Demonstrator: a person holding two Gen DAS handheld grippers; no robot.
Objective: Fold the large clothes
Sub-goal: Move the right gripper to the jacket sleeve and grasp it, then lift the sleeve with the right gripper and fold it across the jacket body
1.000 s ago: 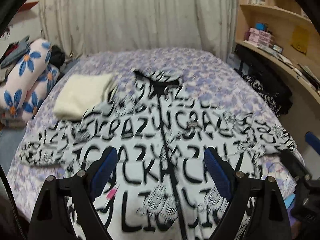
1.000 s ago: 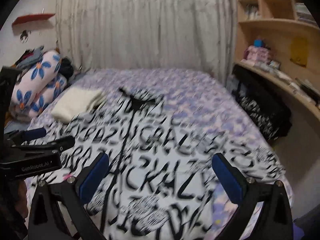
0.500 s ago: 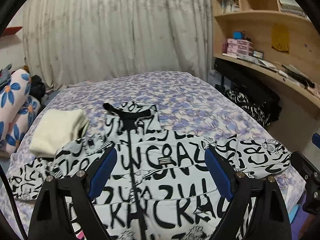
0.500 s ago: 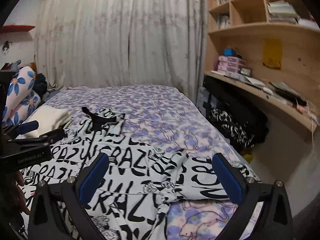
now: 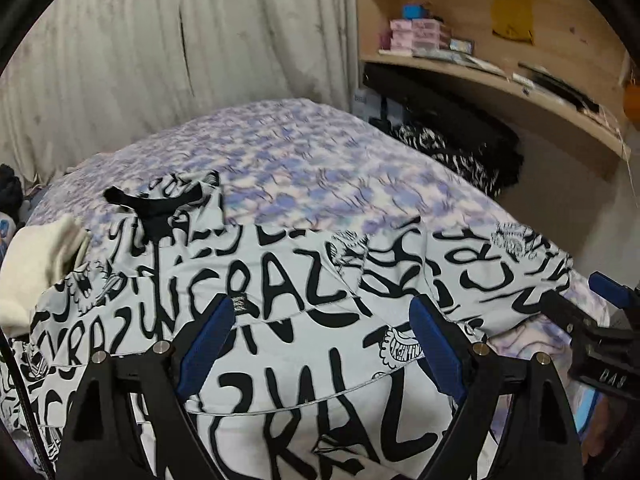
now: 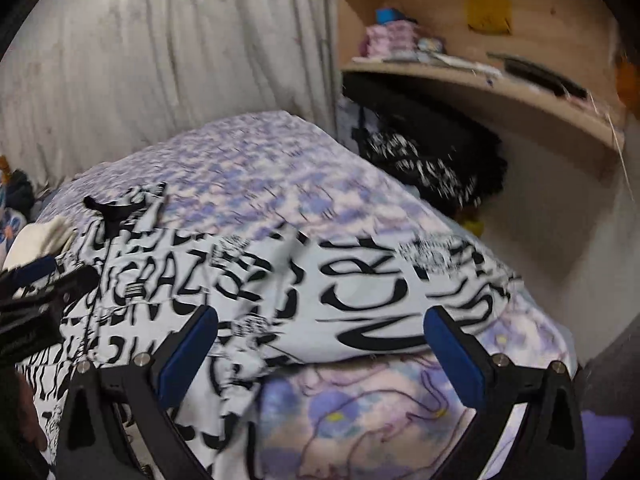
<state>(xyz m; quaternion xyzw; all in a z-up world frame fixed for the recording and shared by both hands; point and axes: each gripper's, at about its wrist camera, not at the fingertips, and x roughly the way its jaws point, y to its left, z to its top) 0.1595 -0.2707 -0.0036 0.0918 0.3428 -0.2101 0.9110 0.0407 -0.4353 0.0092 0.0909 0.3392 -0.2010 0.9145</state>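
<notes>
Both pairs of blue-padded black fingers stand spread wide with nothing pinched: the left gripper point(image 5: 320, 344) hangs over the body of the white jacket printed with black graffiti lettering point(image 5: 288, 320), and the right gripper point(image 6: 320, 344) hangs over its outstretched sleeve point(image 6: 400, 292), low in the right-wrist frame.

From here, I judge the chief risk is a pinch that takes only the top layer, or catches the purple floral bedspread point(image 6: 360, 420) together with the sleeve edge, so the fold drags the bedding or leaves the lower layer behind. The blurred frames suggest quick motion, which makes a missed edge likelier. Uneven grips by the two hands would skew the fold.

The jacket lies spread flat on the bed, filling the lower half of both frames, front side up, with a dark centre line running down from a black collar point(image 5: 160, 204) at the upper left. Its sleeve reaches toward the right edge of the mattress. A folded cream garment point(image 5: 36, 264) lies just beside its left shoulder.
</notes>
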